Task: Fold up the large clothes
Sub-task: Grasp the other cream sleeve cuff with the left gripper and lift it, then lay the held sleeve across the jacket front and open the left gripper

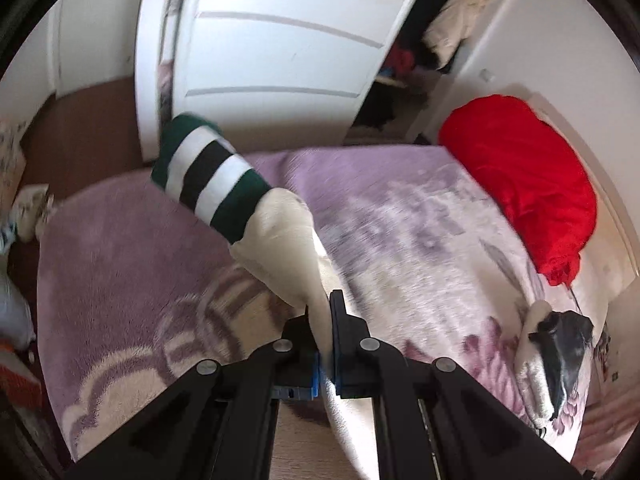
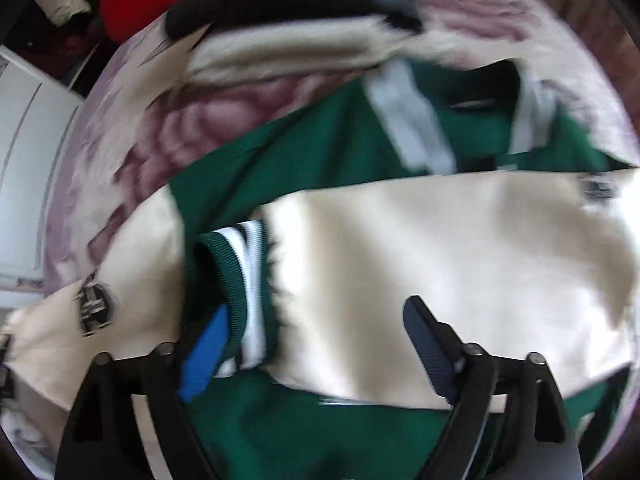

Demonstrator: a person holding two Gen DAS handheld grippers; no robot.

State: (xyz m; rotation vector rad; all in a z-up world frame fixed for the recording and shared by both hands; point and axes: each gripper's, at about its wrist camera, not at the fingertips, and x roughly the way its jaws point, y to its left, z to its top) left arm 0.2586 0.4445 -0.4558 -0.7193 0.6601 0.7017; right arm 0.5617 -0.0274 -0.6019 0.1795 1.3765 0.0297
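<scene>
Now my left claw point(image 1: 326, 344) is clenched on the cream sleeve point(image 1: 288, 248) of the jacket point(image 2: 420, 272), lifting its green-and-white striped cuff point(image 1: 208, 176) above the bed point(image 1: 400, 216). My right claw point(image 2: 312, 344) hangs released over the jacket's green and cream body, spread on the bed's purple floral blanket point(image 2: 192, 120).

Cream sleeve with green-and-white striped cuff point(image 1: 224, 184): motion-blurred, lower end hidden between gripper fingers.
Green-and-cream jacket point(image 2: 400, 240): blurred, cut off at right edge.
Black chest patch point(image 2: 94, 304): lettering unreadable.
</scene>
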